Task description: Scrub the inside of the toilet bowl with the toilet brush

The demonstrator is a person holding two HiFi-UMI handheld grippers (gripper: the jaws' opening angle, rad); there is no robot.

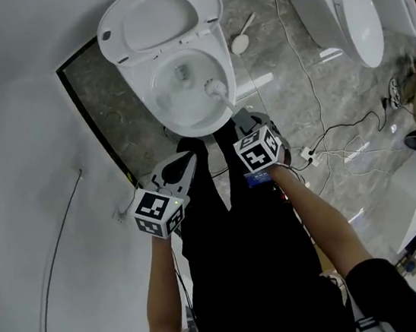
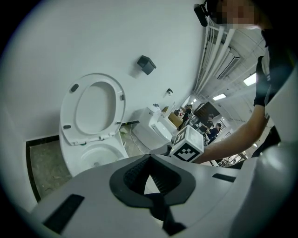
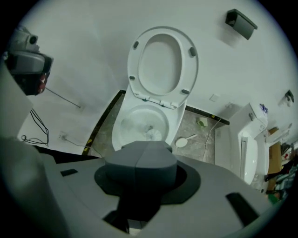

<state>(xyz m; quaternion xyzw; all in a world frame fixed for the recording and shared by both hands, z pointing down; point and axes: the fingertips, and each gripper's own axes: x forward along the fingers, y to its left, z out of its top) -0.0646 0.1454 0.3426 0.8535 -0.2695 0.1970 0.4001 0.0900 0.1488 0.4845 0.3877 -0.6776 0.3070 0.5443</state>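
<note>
At the lower left of the head view, the left gripper (image 1: 180, 171) has its jaws apart and empty, held aside, probably to leave room. In the middle, the right gripper (image 1: 241, 120) is closed on the toilet brush (image 1: 217, 88), with its head inside the toilet bowl (image 1: 173, 111) for scrubbing.

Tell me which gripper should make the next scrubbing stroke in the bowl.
Right. The right gripper is shut on the brush, whose head sits inside the bowl. The left gripper is open and empty, short of the bowl's near rim.
</note>
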